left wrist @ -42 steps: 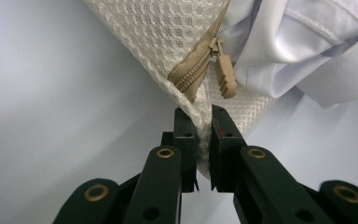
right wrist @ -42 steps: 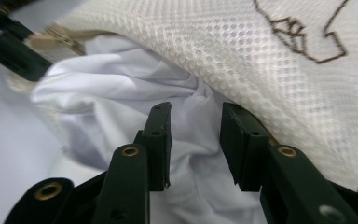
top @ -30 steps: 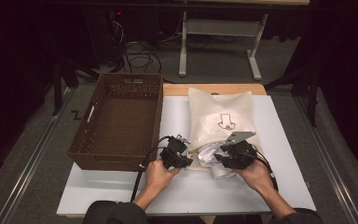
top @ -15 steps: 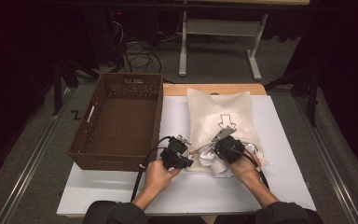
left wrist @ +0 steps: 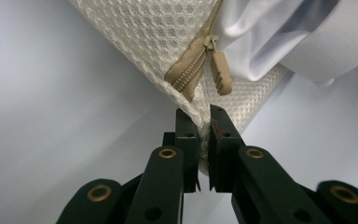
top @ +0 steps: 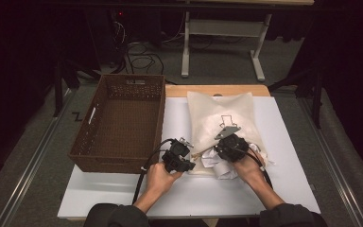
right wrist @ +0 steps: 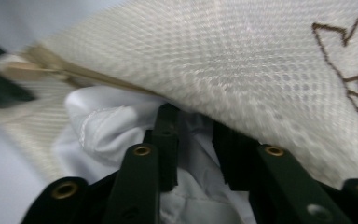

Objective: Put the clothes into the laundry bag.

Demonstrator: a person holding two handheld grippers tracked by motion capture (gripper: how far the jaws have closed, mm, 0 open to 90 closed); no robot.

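A cream mesh bag (top: pixel 222 113) lies flat on the white tabletop, its zippered mouth toward me. My left gripper (top: pixel 194 155) is shut on the bag's near corner (left wrist: pixel 200 109), just below the tan zipper pull (left wrist: pixel 220 74). A crumpled white cloth (top: pixel 217 164) bulges out of the mouth. My right gripper (top: pixel 222 151) reaches into the mouth under the bag's upper mesh layer (right wrist: pixel 261 56). Its jaws (right wrist: pixel 193 121) have just been opening and stand apart, with the white cloth (right wrist: pixel 107 126) loose between them.
A brown wicker basket (top: pixel 159 118) stands to the left of the bag, with nothing in it. Bare white tabletop (top: pixel 288 142) lies to the right of the bag and in front of my hands. Table legs and cables show on the floor beyond.
My right hand has shifted a little to the left, toward the bag's mouth. The left gripper has kept still on the bag's corner.
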